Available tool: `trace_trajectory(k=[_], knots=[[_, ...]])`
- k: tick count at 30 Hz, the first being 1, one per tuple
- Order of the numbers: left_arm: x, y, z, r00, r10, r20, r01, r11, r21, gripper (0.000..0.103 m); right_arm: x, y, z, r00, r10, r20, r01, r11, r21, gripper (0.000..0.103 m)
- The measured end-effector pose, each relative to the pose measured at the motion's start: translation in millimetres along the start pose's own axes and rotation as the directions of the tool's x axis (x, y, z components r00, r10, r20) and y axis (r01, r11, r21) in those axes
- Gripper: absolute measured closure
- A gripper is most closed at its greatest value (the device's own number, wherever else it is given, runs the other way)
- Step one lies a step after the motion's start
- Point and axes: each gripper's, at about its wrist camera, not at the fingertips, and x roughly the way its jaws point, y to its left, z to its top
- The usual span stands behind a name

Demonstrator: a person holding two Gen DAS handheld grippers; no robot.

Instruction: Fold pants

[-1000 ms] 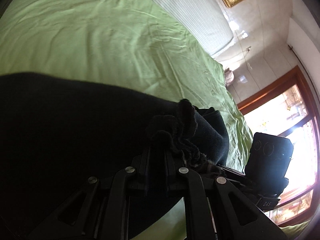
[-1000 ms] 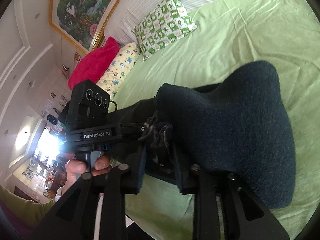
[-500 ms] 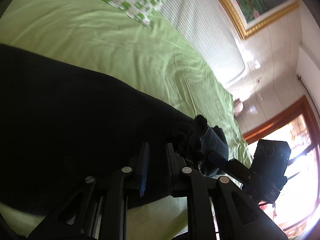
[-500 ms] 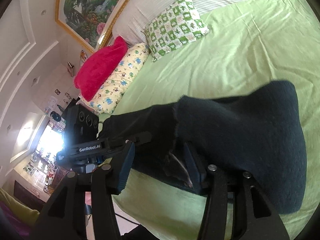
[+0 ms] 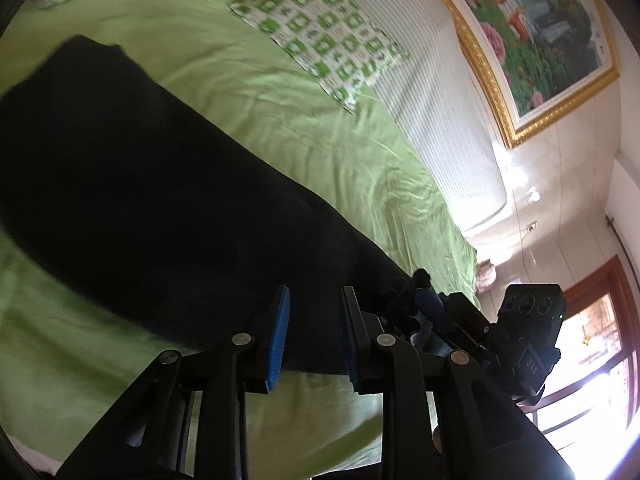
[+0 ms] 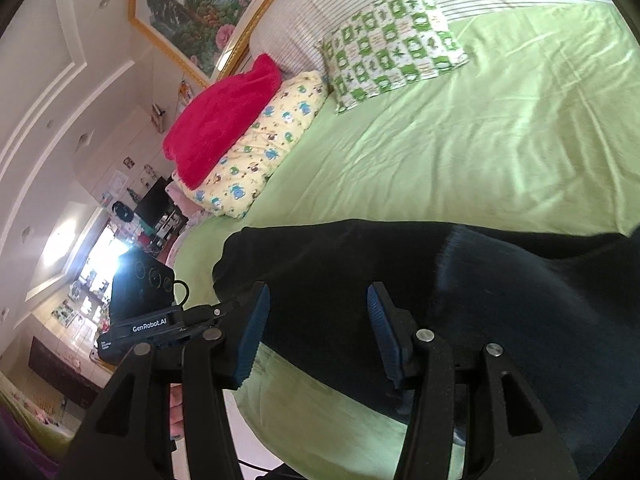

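Black pants (image 5: 160, 200) lie stretched across the green sheet (image 5: 320, 140), running from upper left to lower right. My left gripper (image 5: 314, 320) hovers over their near edge; its jaws are opening and the blue pads press on nothing. In the right wrist view the pants (image 6: 440, 280) spread flat to the right. My right gripper (image 6: 316, 320) stands open above them, its pads clear of the cloth. A bunched bit of fabric (image 5: 416, 280) sits beside the right gripper's fingers. Each gripper's camera block shows in the other's view (image 5: 532, 312) (image 6: 144, 284).
A green-checked pillow (image 6: 392, 40), a yellow patterned pillow (image 6: 260, 152) and a red blanket (image 6: 224, 120) lie at the head of the bed by the striped headboard (image 5: 440, 120). The bed's near edge (image 6: 256, 400) drops off just below the grippers. A bright window (image 5: 592, 340) glares at right.
Both grippers have let go of the bunched pants edge and their jaws have parted. The cloth now lies flat on the sheet, and both views have swung toward the pillows.
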Motion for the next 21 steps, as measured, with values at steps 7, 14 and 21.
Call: trace_trajectory(k=[7, 14, 21], knots=[[-38.8, 23.3, -7.0, 0.996, 0.052, 0.067, -0.049, 0.998, -0.044, 0.079, 20.3, 16.4, 6.7, 0.999, 0.026, -0.029, -0.027, 0.999, -0.038, 0.046], [-69.8, 40.1, -16.0, 0.989, 0.087, 0.123, -0.075, 0.992, -0.098, 0.076, 44.0, 34.9, 12.0, 0.996, 0.034, -0.085, -0.041, 0.995, -0.086, 0.046], [-94.1, 71.2, -19.5, 0.974, 0.134, 0.183, -0.095, 0.974, -0.205, 0.071, 66.8, 50.3, 19.4, 0.991, 0.051, -0.124, -0.065, 0.991, -0.116, 0.046]])
